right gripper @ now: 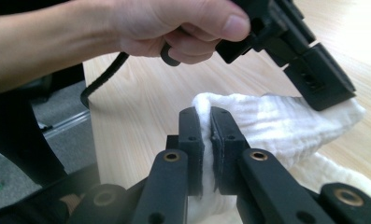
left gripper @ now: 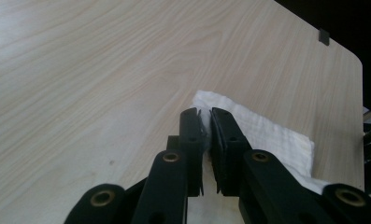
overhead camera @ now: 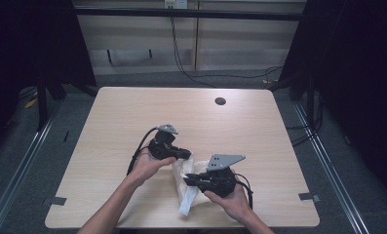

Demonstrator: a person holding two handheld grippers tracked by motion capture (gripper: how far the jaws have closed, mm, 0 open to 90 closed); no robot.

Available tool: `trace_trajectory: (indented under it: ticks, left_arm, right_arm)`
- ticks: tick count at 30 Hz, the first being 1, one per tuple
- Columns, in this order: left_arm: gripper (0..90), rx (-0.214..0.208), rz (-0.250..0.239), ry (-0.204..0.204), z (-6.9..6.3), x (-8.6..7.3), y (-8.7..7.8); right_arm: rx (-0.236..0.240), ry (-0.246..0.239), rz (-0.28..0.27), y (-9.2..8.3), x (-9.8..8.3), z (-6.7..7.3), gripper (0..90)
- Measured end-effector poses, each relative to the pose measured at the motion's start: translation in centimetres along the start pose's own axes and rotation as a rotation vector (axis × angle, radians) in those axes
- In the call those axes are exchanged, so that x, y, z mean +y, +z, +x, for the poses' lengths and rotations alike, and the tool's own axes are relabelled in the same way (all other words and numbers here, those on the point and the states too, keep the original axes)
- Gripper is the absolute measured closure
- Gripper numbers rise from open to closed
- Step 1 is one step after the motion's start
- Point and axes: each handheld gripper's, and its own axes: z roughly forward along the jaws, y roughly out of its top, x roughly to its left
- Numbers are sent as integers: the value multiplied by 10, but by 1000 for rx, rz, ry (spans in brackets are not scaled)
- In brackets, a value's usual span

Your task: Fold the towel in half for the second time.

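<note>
High view: the tabletop (overhead camera: 132,117) is pale wood with rounded corners, and a small dark round hole (overhead camera: 220,101) sits near its far edge. Grey floor surrounds it, with black cables trailing along the far wall. 2 forearms come in from the near edge, each hand holding a gripper.

A white cloth (overhead camera: 187,180) lies on the near half of the tabletop, bunched between the 2 grippers, with a narrow tail running toward the near edge. It looks loosely folded, with a soft ribbed weave.

The left gripper (overhead camera: 185,155) sits at the cloth's far-left corner, a grey plate on top and its cable looping back past the wrist. The right gripper (overhead camera: 190,179) points leftward into the cloth's middle, also topped by a grey plate, just beside the left one.

In the left gripper view, the black jaws (left gripper: 206,135) are closed on a thin edge of the cloth (left gripper: 267,135), which spreads flat on the tabletop (left gripper: 103,70) to the right of them. A small dark tape mark (left gripper: 323,36) shows near the tabletop's far corner.

In the right gripper view, the jaws (right gripper: 205,135) are pinched on a raised fold of the cloth (right gripper: 276,126). Beyond them the left hand (right gripper: 174,28) grips the left gripper (right gripper: 323,88), whose tip meets the cloth's far end.
</note>
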Motion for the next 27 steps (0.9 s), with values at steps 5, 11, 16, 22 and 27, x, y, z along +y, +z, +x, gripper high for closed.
trace_trajectory:
  ticks: [5,11,16,22,27]
  left_arm:
    - [837,-15,4,-13,2,-1,17]
    - [828,-22,27,-30,4,-4,36]
    - [819,-17,33,-39,8,-7,42]
    - [784,-17,20,-50,10,-8,48]
    - [698,-24,-3,-18,9,-6,47]
  right_arm:
    - [-45,-13,35,-5,-14,-4,841]
    - [-78,26,68,-10,-35,-16,834]
    - [-105,43,102,-14,-44,-22,815]
    - [-133,47,132,-17,-52,-26,755]
    - [-172,60,158,-19,-54,-28,627]
